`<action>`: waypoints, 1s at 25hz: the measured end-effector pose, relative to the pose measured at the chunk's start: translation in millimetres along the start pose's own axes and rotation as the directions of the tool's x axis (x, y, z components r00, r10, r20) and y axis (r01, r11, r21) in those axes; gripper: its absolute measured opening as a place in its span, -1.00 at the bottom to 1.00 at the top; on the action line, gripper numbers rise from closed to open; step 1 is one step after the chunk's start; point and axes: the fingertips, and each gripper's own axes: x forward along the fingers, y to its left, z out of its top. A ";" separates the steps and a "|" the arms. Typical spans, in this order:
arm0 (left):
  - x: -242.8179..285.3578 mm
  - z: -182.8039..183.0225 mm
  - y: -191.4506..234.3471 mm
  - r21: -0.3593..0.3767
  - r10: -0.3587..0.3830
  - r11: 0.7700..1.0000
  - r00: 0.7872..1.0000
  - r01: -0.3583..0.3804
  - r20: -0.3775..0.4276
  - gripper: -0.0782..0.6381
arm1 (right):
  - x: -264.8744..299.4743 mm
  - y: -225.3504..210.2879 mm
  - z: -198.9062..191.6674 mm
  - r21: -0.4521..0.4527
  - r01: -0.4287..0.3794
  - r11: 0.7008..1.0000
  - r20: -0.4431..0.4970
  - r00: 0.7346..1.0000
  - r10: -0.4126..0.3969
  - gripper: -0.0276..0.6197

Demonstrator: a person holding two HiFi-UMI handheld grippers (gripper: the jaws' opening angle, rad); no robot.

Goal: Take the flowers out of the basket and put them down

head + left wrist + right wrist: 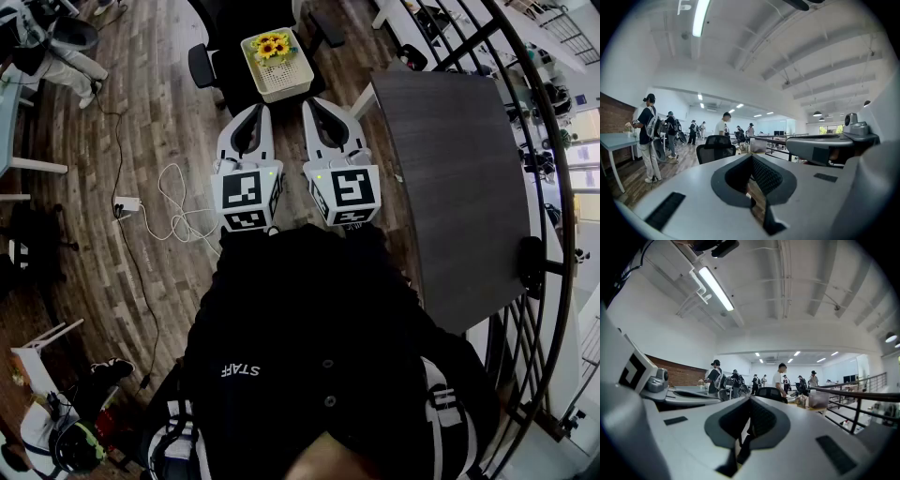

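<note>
Yellow sunflowers (273, 45) lie in a white basket (298, 81) that rests on a black chair (217, 67) ahead of me. My left gripper (253, 112) and right gripper (314, 103) are held side by side, pointing toward the basket but short of it. Both are shut with nothing in them. In the left gripper view the left gripper (751, 157) has its jaws together and points level across the room. The right gripper view shows the right gripper (750, 399) likewise shut and empty. Neither gripper view shows the flowers.
A dark grey table (459, 169) stands to my right, with a black railing (555, 197) beyond it. A white cable (180, 214) and power strip (126, 203) lie on the wooden floor at left. Several people (647, 136) stand farther off in the room.
</note>
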 end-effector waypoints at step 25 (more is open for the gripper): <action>-11.0 -40.7 42.9 -0.011 -0.031 0.999 0.998 0.030 -0.062 -0.79 | 17.9 34.6 -36.1 0.012 0.075 0.997 -0.051 0.996 -0.075 -0.87</action>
